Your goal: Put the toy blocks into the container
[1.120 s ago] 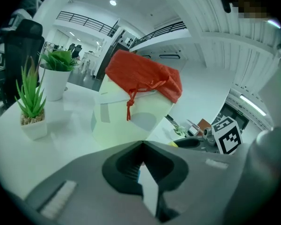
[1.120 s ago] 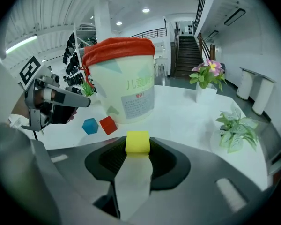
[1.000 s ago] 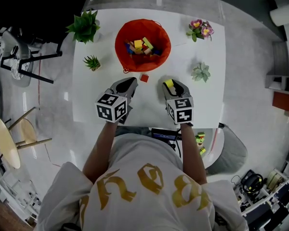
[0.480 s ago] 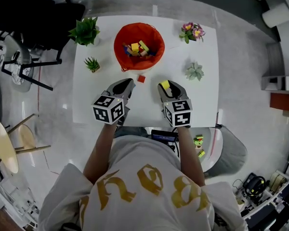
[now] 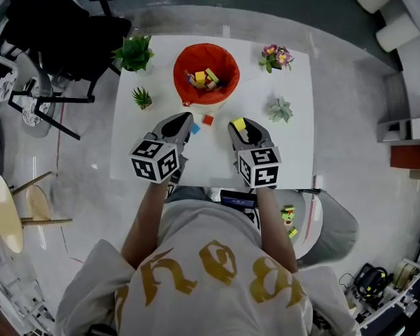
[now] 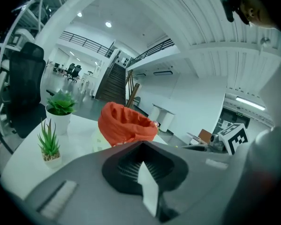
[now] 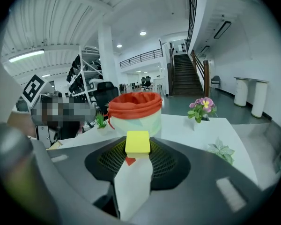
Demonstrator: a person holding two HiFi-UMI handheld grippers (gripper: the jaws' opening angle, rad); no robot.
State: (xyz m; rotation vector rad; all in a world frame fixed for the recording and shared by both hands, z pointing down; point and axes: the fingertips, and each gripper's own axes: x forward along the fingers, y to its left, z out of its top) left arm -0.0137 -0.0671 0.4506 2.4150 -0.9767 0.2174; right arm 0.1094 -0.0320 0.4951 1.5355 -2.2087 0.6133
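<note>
The red fabric container (image 5: 185,58) stands at the table's far middle with several coloured blocks inside. It also shows ahead in the left gripper view as the container (image 6: 126,123) and in the right gripper view as the container (image 7: 134,110). My right gripper (image 5: 240,127) is shut on a yellow block (image 7: 137,142), held above the table short of the container. My left gripper (image 5: 184,123) is shut with nothing in it. A blue block (image 5: 194,128) lies on the table by its tip, and a red block (image 5: 208,120) lies between the two grippers.
On the white table (image 5: 287,152) stand a leafy potted plant (image 5: 134,52), a small spiky plant (image 5: 141,97), a pot of flowers (image 5: 275,57) and a succulent (image 5: 280,108). A black chair (image 5: 63,26) is at the far left. More blocks (image 5: 288,214) lie on a stool at my right.
The head camera has drawn back a little. Both grippers have edged slightly toward the container. A blue block now shows beside the left gripper's tip.
</note>
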